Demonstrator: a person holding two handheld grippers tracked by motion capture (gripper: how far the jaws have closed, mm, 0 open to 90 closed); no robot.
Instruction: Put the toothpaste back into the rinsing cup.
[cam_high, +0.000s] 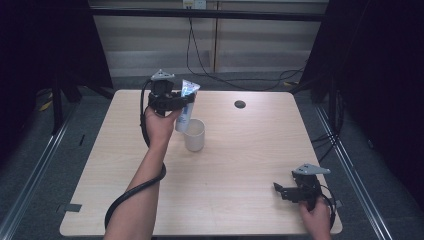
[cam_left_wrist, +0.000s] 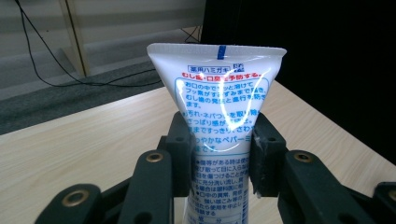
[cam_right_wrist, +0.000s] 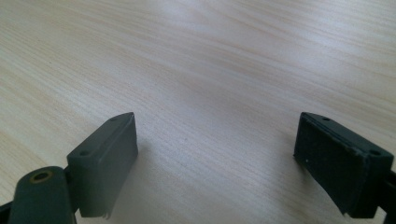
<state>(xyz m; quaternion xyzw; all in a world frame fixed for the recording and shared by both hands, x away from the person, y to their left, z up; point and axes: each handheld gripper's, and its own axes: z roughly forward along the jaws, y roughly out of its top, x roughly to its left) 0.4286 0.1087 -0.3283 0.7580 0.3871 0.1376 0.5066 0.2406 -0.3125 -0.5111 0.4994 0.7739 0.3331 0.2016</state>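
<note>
The high view is dim, with dark corners and sides; only the worktop (cam_high: 240, 165) is evenly lit from above. In the left gripper view, a curved white glare lies on the tube (cam_left_wrist: 219, 93). Near jaws look slightly soft. Shadows under the jaws are weak.

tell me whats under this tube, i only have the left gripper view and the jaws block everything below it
Observer: In the high view, a white cup stands on the table directly below the tube, whose lower end is at the cup's rim.
Operator: is the tube upright
Observer: Tilted; its flat crimped end leans up and to the right, away from the left gripper.
Operator: where is the other gripper
Observer: The right gripper is at the table's near right corner, jaws wide apart over bare wood, holding nothing.
</note>
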